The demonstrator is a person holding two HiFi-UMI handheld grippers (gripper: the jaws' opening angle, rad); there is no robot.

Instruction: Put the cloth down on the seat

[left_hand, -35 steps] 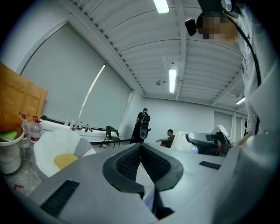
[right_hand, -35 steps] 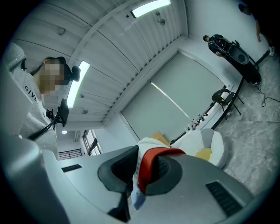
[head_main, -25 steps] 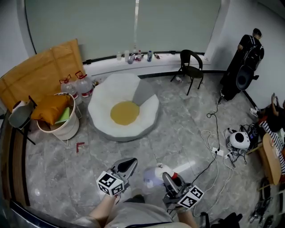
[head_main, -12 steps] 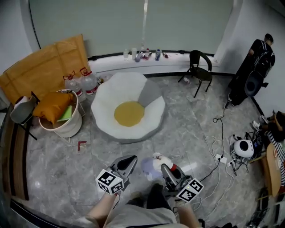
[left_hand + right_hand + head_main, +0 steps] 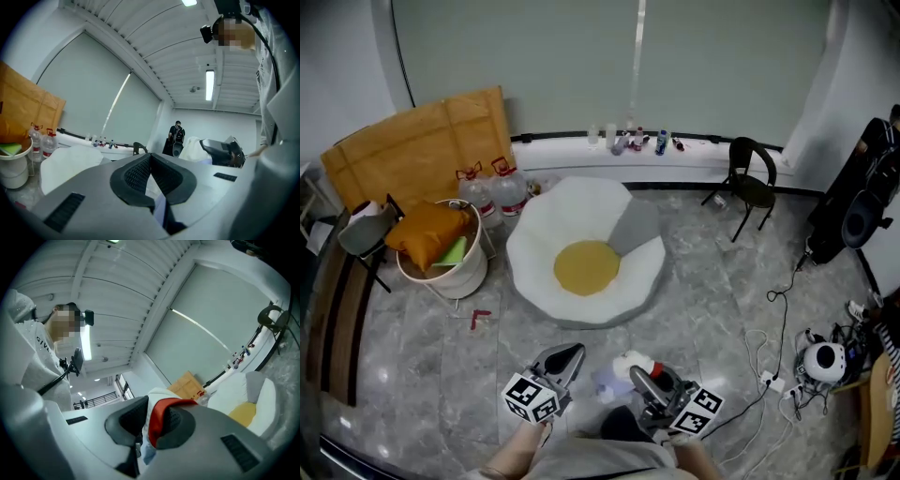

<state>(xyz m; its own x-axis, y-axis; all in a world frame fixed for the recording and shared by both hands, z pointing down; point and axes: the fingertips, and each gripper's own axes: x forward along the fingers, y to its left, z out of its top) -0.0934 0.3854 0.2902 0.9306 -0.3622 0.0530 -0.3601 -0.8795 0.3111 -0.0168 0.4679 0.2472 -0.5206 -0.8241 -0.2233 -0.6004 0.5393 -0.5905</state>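
Note:
The seat (image 5: 586, 267) is a big white floor cushion with a yellow middle, out on the floor ahead of me. Both grippers are low in the head view, well short of it. My right gripper (image 5: 639, 375) is shut on the cloth (image 5: 628, 364), a bunched white, red and pale blue piece. In the right gripper view the cloth (image 5: 161, 416) fills the jaws of that gripper (image 5: 157, 411), with the seat (image 5: 243, 397) beyond. My left gripper (image 5: 570, 352) sits left of the cloth with its tips together. In its own view the left gripper (image 5: 150, 157) is shut and the seat (image 5: 70, 161) lies ahead.
A white tub with an orange cushion (image 5: 441, 253) and water bottles (image 5: 502, 192) stand left of the seat, before a cardboard sheet (image 5: 422, 145). A black chair (image 5: 752, 183) is at back right. Cables (image 5: 769, 347) and a white device (image 5: 825, 361) lie on the floor at right.
The head view has swung so the seat and room sit lower and more to the right. Both grippers keep their pose; the right one still holds the cloth.

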